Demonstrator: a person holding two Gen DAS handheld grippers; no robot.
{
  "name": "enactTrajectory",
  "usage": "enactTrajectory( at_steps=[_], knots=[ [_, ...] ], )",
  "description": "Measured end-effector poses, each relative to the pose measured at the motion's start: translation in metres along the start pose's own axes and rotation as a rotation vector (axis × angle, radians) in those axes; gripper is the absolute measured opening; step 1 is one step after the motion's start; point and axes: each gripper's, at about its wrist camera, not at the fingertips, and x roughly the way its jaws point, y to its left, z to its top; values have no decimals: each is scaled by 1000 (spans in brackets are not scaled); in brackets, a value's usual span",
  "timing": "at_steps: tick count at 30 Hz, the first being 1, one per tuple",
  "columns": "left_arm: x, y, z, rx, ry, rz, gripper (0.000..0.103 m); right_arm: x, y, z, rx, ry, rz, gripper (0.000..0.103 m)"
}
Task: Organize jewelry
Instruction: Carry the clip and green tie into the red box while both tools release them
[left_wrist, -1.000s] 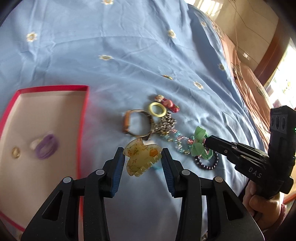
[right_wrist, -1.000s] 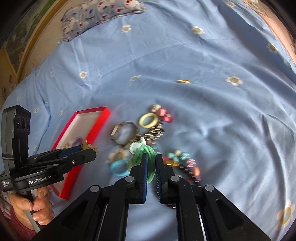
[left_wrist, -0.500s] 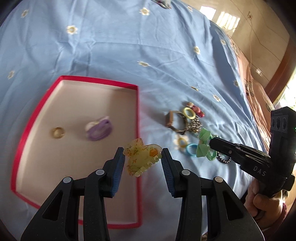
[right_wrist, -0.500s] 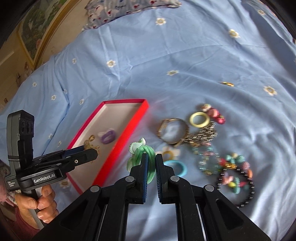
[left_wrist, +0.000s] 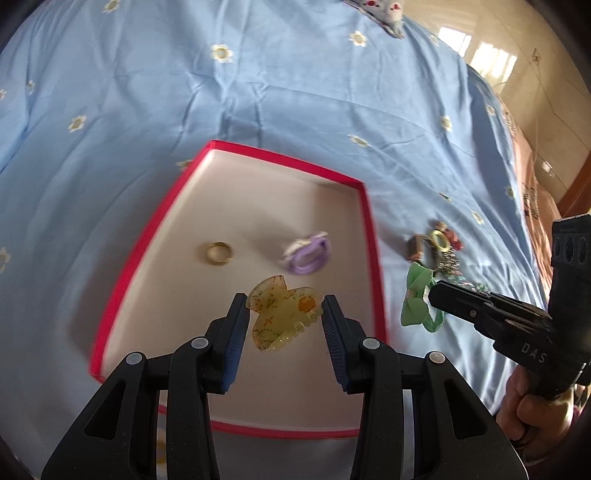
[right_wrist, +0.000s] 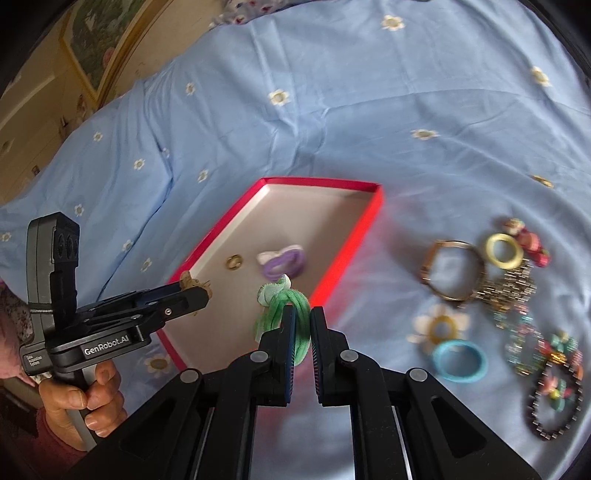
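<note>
1. Left gripper (left_wrist: 284, 314): fingers clenched on a translucent yellow claw hair clip (left_wrist: 282, 312), held in the air above the near half of the red-rimmed box (left_wrist: 371, 236).
2. Box contents: a gold ring (left_wrist: 218, 252) lies left of a purple hair tie (left_wrist: 308, 253); the two are apart, both on the pale floor of the box.
3. Right gripper (right_wrist: 299, 325): fingers clenched on a green hair tie (right_wrist: 282, 312), held over the right edge of the box.
4. Loose pieces on the blue flowered bedsheet (right_wrist: 369, 110), right of the box: a wristwatch (right_wrist: 452, 271), a yellow ring (right_wrist: 504, 251), a blue ring (right_wrist: 460, 360), a flower-shaped piece (right_wrist: 439, 326) and a dark beaded bracelet (right_wrist: 554, 410), grouped close together.
</note>
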Motion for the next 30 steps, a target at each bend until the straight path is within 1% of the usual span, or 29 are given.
enactTrajectory(
  at_steps=[5,11,21,27,30],
  knots=[
    [10,20,6,-7,9,46,39,22,14,7,-17,22,26,8],
    [27,35,13,-5,33,78,39,49,23,16,-39,57,27,8],
    [50,35,17,27,51,120,39,89,20,23,-51,110,-16,8],
    [56,31,17,50,59,137,38,96,19,23,-67,127,-33,8],
    [58,30,16,57,65,142,38,97,21,23,-70,128,-30,10]
  ],
)
